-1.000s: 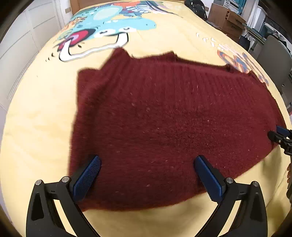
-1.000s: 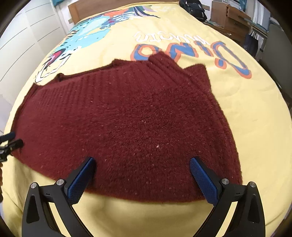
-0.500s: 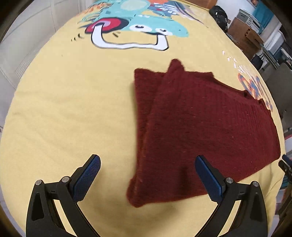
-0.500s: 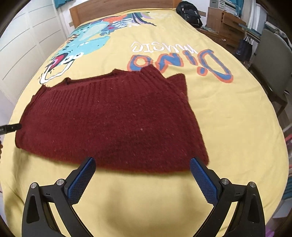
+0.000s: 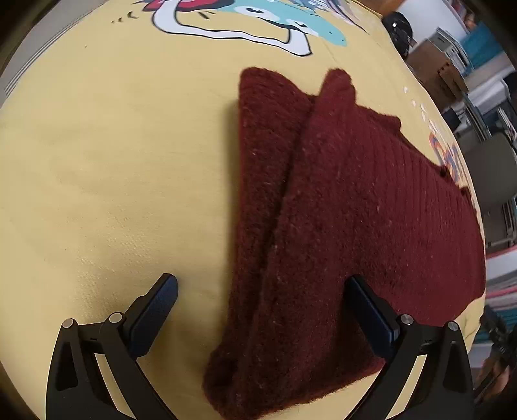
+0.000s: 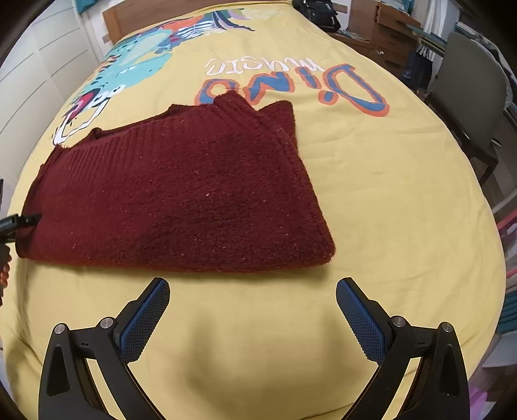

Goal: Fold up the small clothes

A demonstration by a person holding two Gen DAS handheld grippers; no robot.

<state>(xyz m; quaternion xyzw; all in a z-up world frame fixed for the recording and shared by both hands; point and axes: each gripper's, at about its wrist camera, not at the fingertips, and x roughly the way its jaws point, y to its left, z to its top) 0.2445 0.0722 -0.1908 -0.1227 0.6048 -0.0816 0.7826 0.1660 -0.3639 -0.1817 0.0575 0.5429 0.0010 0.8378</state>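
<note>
A dark red knitted sweater [image 5: 355, 210] lies folded flat on the yellow bedspread [image 5: 113, 161]. My left gripper [image 5: 261, 310] is open and empty, hovering over the sweater's near left corner, with its right finger [image 5: 371, 310] above the knit. In the right wrist view the sweater [image 6: 181, 194] lies just beyond my right gripper [image 6: 252, 310], which is open, empty and over bare bedspread [image 6: 387, 194]. The left gripper's tip [image 6: 19, 221] shows at the sweater's left edge.
The bedspread carries a dinosaur print [image 5: 258, 19] and "Dino music" lettering [image 6: 290, 80]. A grey chair [image 6: 468, 97], wooden boxes [image 6: 381, 19] and a black bag [image 6: 320, 13] stand beyond the bed's right and far edges. White cupboard doors [image 6: 38, 64] are on the left.
Both grippers have pulled back from the sweater. The left one has swung to the left, so the sweater's left edge now lies between its fingers. The sweater lies still.
</note>
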